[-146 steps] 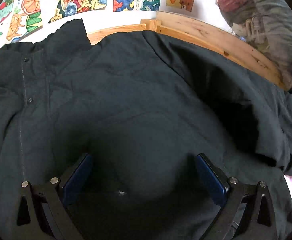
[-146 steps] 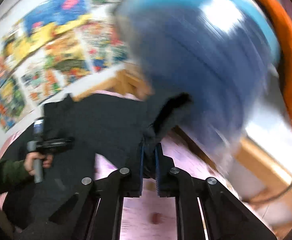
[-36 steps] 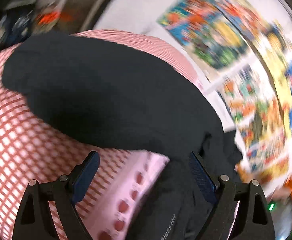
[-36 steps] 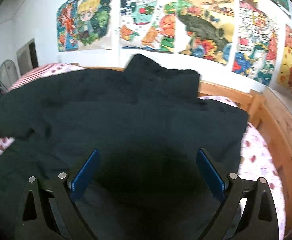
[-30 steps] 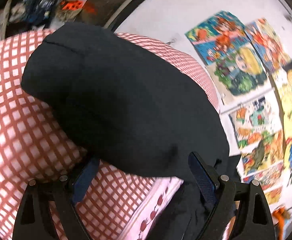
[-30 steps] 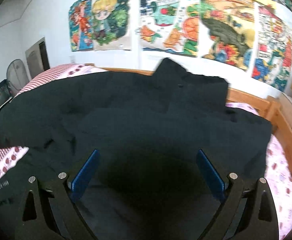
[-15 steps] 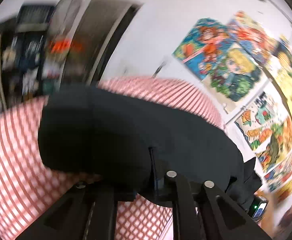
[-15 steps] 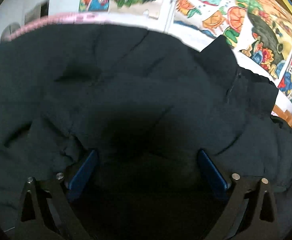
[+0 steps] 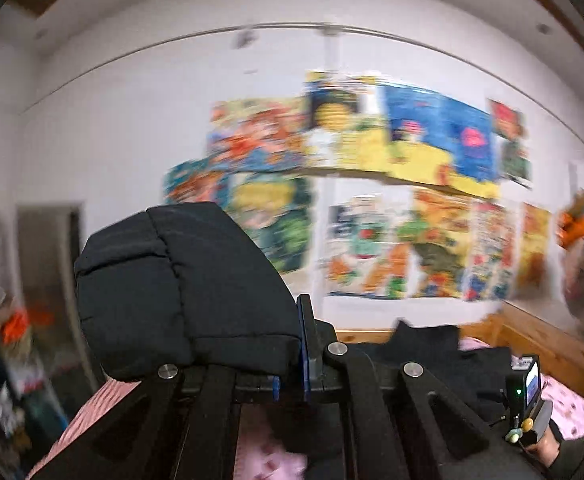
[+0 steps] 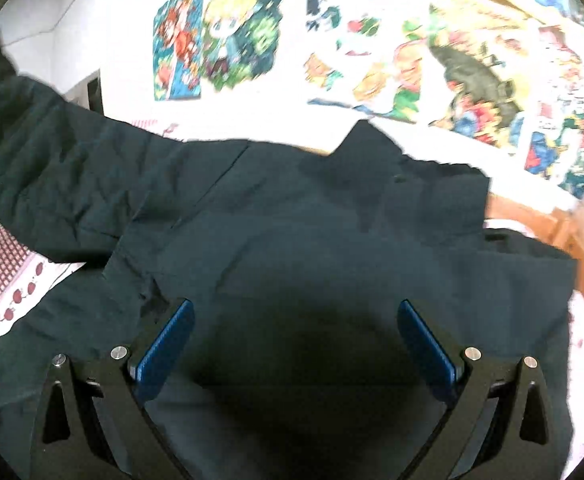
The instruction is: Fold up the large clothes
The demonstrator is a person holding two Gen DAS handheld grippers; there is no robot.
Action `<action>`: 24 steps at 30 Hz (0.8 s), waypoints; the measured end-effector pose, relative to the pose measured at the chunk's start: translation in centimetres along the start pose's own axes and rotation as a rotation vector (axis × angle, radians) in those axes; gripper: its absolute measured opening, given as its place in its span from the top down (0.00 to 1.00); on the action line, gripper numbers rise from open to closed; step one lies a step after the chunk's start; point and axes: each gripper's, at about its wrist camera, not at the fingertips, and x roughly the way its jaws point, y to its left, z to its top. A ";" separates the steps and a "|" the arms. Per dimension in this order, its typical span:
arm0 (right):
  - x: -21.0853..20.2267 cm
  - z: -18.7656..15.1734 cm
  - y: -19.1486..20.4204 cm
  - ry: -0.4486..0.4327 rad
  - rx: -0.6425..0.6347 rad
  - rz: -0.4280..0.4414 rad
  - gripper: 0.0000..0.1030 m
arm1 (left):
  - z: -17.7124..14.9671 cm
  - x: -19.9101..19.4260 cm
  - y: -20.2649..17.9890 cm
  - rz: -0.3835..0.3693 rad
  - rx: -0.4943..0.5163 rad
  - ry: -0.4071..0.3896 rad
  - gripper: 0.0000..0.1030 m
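Our left gripper [image 9: 292, 344] has clamped onto the jacket sleeve [image 9: 180, 288] and lifted it off the bed.

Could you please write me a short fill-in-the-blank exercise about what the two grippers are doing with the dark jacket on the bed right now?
1. The left gripper is shut on the jacket's ____, holding it up in front of the wall.
2. The right gripper has its jaws ____ above the dark jacket.
3. The wall behind the bed is covered with colourful ____.
4. The right gripper's pads are ____ in colour.

Missing words: sleeve; open; posters; blue
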 end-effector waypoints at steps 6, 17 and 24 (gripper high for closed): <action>-3.6 -1.0 -7.3 -0.057 0.087 -0.053 0.03 | 1.4 3.0 -11.3 -0.226 0.163 0.052 0.93; -5.3 -5.6 -17.8 -0.030 0.240 -0.118 0.03 | -7.3 6.8 -27.5 -0.484 0.367 0.200 0.93; -4.8 -9.2 -22.1 -0.011 0.359 -0.058 0.03 | -14.1 9.9 -31.8 -0.534 0.431 0.367 0.93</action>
